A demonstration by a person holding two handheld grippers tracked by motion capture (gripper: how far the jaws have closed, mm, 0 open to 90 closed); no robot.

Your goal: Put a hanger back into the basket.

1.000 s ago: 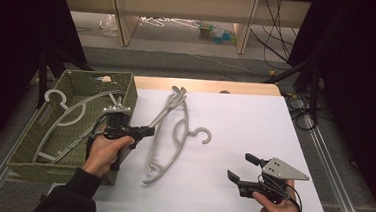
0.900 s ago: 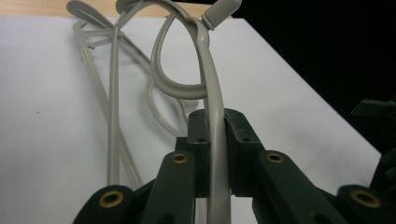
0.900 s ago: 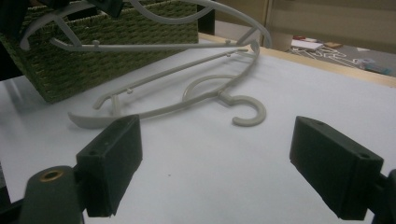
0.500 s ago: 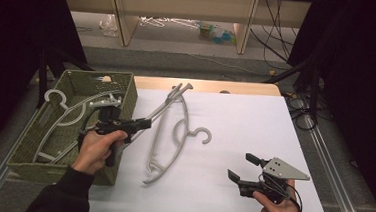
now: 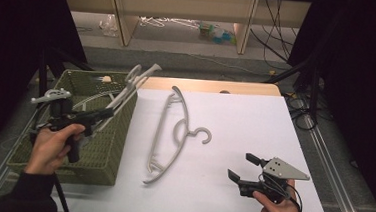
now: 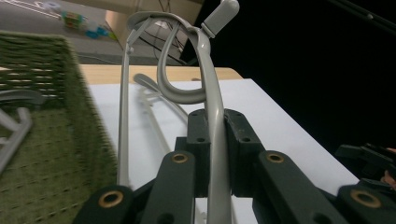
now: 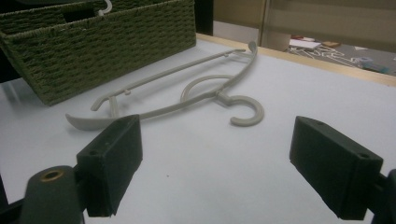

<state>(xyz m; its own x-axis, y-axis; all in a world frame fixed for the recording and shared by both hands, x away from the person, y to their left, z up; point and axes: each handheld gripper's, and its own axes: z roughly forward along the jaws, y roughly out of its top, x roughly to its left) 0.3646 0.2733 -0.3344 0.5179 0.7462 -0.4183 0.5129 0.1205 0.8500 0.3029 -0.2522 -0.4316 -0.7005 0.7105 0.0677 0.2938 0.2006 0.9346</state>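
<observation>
My left gripper (image 5: 106, 114) is shut on a grey plastic hanger (image 5: 132, 84), held tilted above the green woven basket (image 5: 97, 155). In the left gripper view the hanger's arm (image 6: 212, 93) runs upright between the closed jaws (image 6: 217, 135), its hook curling at the top. A second grey hanger (image 5: 174, 130) lies flat on the white table, hook pointing right. My right gripper (image 5: 243, 166) rests low at the front right, open, with nothing between its jaws (image 7: 215, 163); the lying hanger (image 7: 205, 93) is ahead of it.
More grey hangers (image 5: 83, 101) lie inside the basket (image 7: 93, 46) at the table's left. The white table top (image 5: 255, 120) has a wooden strip along its far edge. Black stands and cables (image 5: 301, 101) sit at the right; shelving stands beyond.
My left hand has lifted the hanger off the table and carried it left, over the basket. The right gripper and the lying hanger have stayed put.
</observation>
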